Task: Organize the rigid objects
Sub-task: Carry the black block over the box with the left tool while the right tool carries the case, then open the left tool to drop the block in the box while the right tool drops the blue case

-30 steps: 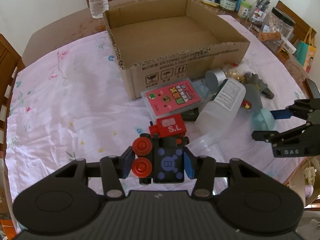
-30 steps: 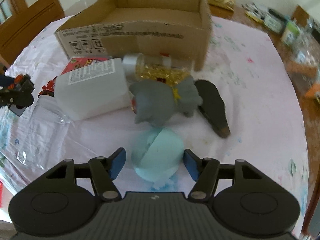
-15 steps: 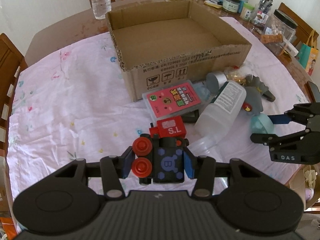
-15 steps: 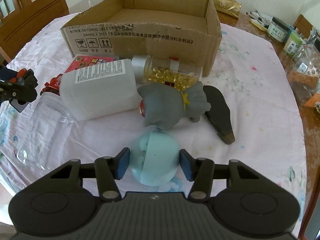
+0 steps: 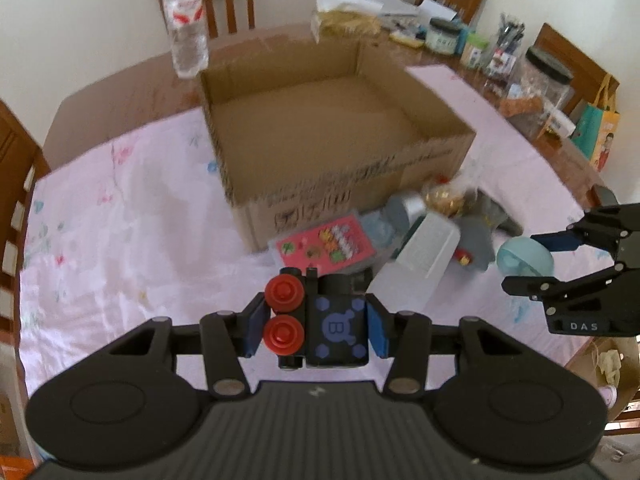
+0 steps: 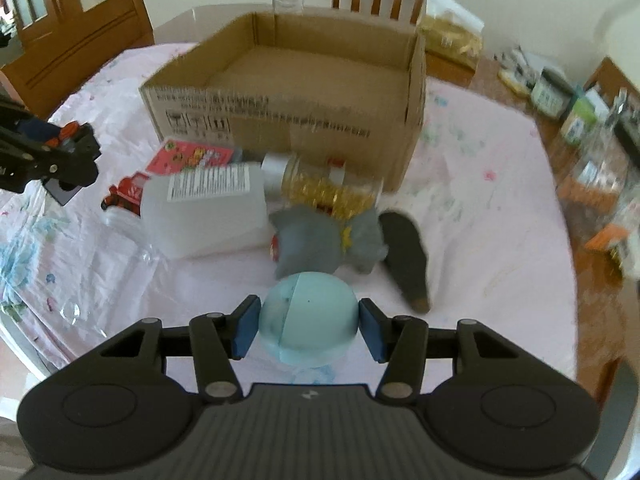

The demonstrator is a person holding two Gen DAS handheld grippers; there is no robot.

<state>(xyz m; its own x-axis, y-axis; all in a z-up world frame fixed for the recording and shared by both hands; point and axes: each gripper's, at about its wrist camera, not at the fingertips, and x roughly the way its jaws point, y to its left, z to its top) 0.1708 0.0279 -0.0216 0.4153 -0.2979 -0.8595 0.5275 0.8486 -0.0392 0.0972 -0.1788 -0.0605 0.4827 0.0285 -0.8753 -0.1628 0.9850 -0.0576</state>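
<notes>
While left tongs (image 5: pixel 316 326) pinch a black toy train (image 5: pixel 318 320), right tongs (image 6: pixel 307 328) clamp a pale blue ball (image 6: pixel 308 318)

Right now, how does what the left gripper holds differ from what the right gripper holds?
The left gripper clamps a black toy block, boxy, with red wheels and a blue B face. The right gripper clamps a pale blue ball, round, smooth and plain. Both are held with the cardboard box ahead, empty as far as visible.

cardboard box (image 6: pixel 288 92) behind toy pile, water bottle (image 5: pixel 185 24) behind box, elephant toy (image 6: pixel 320 240) right of plastic container (image 6: pixel 204 212)
</notes>
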